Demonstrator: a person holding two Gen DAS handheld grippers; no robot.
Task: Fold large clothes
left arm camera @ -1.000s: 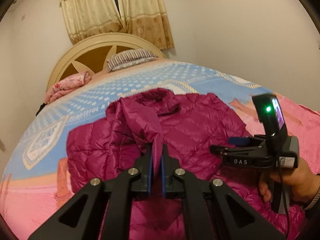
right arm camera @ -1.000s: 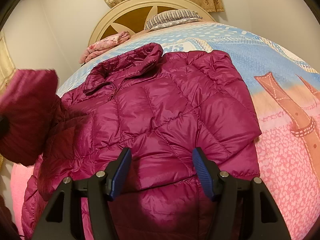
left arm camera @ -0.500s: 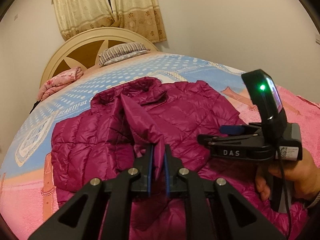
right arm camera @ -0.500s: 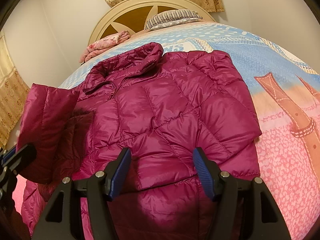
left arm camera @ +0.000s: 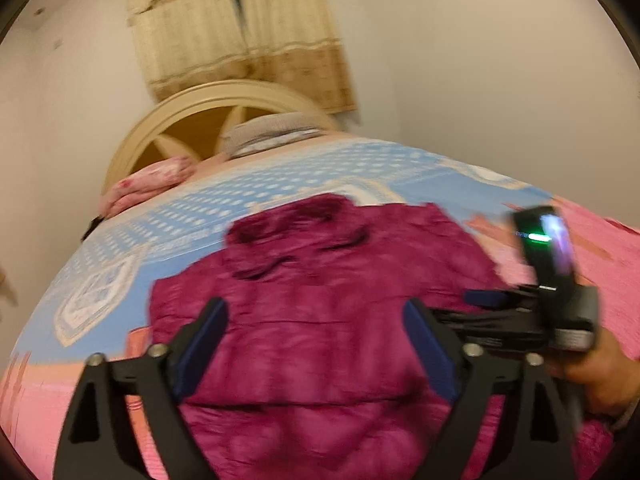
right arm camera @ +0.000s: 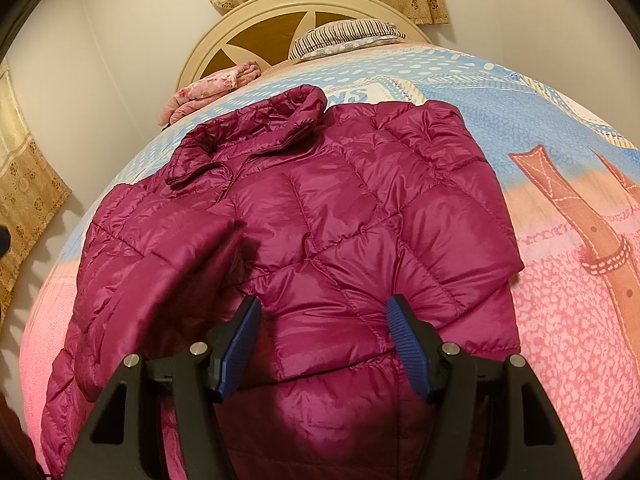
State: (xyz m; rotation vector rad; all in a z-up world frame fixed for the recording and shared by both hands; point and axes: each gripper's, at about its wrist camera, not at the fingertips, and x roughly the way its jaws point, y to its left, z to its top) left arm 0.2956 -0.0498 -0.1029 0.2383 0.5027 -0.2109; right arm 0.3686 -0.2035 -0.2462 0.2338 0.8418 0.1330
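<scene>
A magenta quilted puffer jacket [right arm camera: 340, 200] lies front up on the bed, collar toward the headboard. Its left sleeve [right arm camera: 160, 272] lies folded over the front and is blurred. My left gripper [left arm camera: 314, 308] hangs above the jacket [left arm camera: 320, 264]; its jaws are opening wide with nothing between them. My right gripper [right arm camera: 323, 304] stands open low over the jacket's lower part, with the fabric lying under and between its blue pads [right arm camera: 408, 340]. The left wrist view, which is blurred, shows that right gripper [left arm camera: 480, 298] from the side, with a hand [left arm camera: 600, 376] holding it.
The patterned blue and pink bedspread [right arm camera: 560, 280] covers the bed. A striped pillow [right arm camera: 344, 34] and a folded pink blanket [right arm camera: 212, 88] lie by the cream headboard [right arm camera: 248, 20]. Curtains [left arm camera: 240, 32] hang behind, and another curtain [right arm camera: 24, 184] hangs at the left.
My left gripper let go of the sleeve and its jaws swung wide apart. The sleeve dropped onto the jacket's front. The right gripper kept still.
</scene>
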